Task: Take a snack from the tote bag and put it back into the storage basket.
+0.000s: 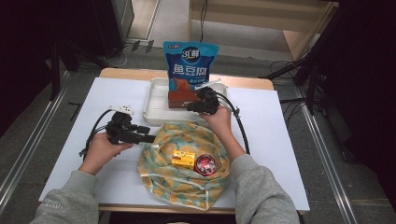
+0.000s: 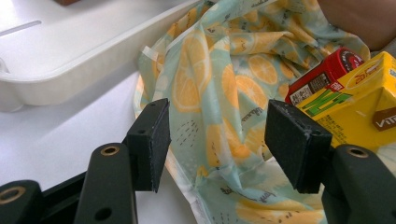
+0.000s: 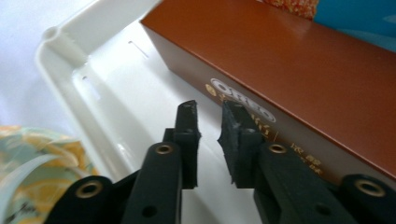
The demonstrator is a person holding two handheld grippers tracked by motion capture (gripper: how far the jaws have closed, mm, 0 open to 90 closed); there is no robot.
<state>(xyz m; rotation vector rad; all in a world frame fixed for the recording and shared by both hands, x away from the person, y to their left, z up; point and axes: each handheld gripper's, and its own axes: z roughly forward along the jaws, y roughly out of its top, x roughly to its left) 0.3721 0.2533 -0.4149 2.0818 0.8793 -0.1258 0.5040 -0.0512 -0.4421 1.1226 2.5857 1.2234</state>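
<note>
High view pictures a white table top (image 1: 280,140) on a wooden table, set on a grey floor with metal rails at both sides and dark stands and cables around it. A white tray (image 1: 156,105) is placed at the far middle, with a brown box (image 1: 181,99) lying in it and a blue snack bag (image 1: 190,63) stood upright behind. The right gripper (image 1: 192,107) is held at the box's near side; its jaws are parted a little, with nothing between them. A cloth bag printed with oranges (image 1: 184,161) is spread at the near edge, bearing a yellow drink carton (image 1: 183,159) and what is probably a red can (image 1: 205,164). The left gripper (image 1: 150,138) is held wide open at the bag's left edge.
</note>
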